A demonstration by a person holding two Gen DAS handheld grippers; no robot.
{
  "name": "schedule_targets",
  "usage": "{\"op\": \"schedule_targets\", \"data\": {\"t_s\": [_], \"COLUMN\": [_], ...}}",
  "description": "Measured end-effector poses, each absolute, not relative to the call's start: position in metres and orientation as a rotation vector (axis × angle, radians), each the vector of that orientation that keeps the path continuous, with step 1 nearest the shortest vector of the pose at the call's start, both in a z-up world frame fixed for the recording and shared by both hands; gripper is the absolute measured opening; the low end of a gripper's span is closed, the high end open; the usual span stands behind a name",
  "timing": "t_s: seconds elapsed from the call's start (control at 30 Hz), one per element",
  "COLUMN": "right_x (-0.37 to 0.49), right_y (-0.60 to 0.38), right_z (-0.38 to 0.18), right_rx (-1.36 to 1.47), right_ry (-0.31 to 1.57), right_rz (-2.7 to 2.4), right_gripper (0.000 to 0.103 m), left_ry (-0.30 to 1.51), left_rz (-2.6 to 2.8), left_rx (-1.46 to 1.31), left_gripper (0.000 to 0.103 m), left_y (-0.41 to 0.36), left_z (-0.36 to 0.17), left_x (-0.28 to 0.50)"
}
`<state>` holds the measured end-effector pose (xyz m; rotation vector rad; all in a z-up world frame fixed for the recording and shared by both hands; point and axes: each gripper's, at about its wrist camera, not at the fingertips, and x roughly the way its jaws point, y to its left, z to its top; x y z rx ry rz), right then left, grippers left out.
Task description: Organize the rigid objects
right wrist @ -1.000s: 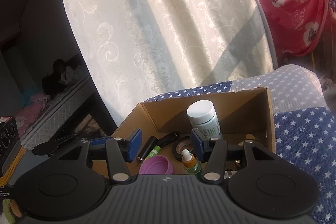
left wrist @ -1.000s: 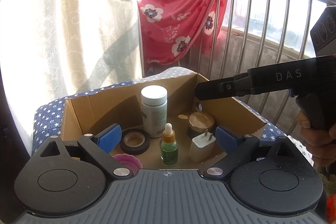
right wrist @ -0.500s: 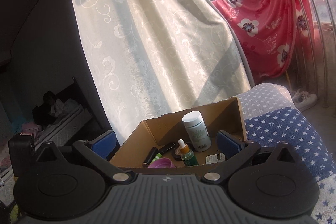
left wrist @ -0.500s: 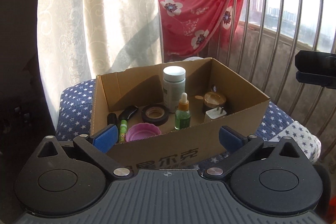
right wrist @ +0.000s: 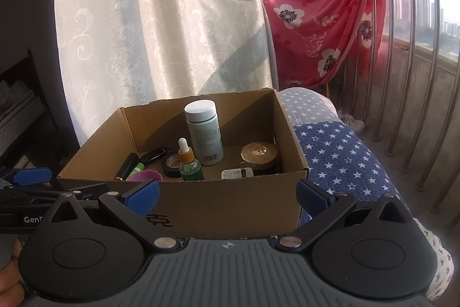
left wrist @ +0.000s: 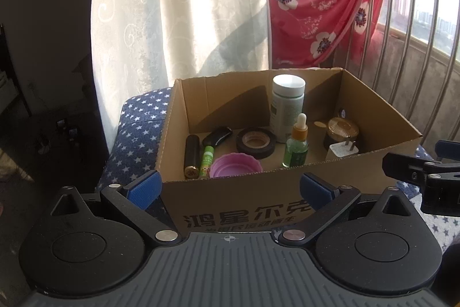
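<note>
A cardboard box (left wrist: pixel 287 197) (right wrist: pixel 230 200) sits on a star-patterned blue cushion (left wrist: pixel 138 128). It holds a white-capped bottle (left wrist: pixel 287 105) (right wrist: pixel 204 131), a green dropper bottle (left wrist: pixel 296 146) (right wrist: pixel 188 163), a black tape roll (left wrist: pixel 256 141), a purple lid (left wrist: pixel 235 164), a gold-lidded jar (left wrist: pixel 342 130) (right wrist: pixel 258 154), a white plug (left wrist: pixel 342 150), a dark tube (left wrist: pixel 192 156), a green stick (left wrist: pixel 207 157) and a black case (left wrist: pixel 217 135). My left gripper (left wrist: pixel 230 187) is open and empty in front of the box. My right gripper (right wrist: pixel 227 190) is open and empty, also short of the box.
A pale curtain (left wrist: pixel 178 13) hangs behind the box. A red flowered cloth (left wrist: pixel 316 13) drapes over a metal railing (left wrist: pixel 417 19) at the right. The right gripper's fingers (left wrist: pixel 414 169) show at the left view's right edge. A dark room lies to the left.
Both grippers have pulled back out of and away from the box. The right gripper, shut narrower over the box a second ago, now stands wide open. The objects in the box have not moved.
</note>
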<state>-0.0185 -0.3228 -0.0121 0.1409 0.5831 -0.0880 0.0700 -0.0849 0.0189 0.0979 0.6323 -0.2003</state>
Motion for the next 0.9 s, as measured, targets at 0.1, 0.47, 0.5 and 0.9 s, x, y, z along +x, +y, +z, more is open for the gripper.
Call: {"op": "schedule_targets", "data": {"t_s": [0.1,0.47,0.5,0.9], "right_x": [-0.011,0.005,0.005,0.006], "right_y": [-0.316,-0.309,-0.308,-0.308], "right_z": [-0.015,-0.020,-0.020,-0.018], "right_rx": [0.131,0.120,0.120,0.122], "right_ry": [0.604,0.643,0.643,0.654], "right_rz": [-0.072,-0.070,-0.068,-0.067], "right_gripper": [0.103,0.103,0.103,0.103], "left_ry": [0.644,0.644,0.642,0.648], "left_rz": [-0.186,-0.142,-0.140,-0.144], "left_rx": [0.099,0.076,0.076,0.072], "left_gripper": [0.103,0.103,0.103,0.102], "left_y": [-0.085,-0.073,-0.072,-0.071], "left_z": [0.019,0.018,0.018,0.018], "left_x": [0.074,0.079,0.080,0.079]}}
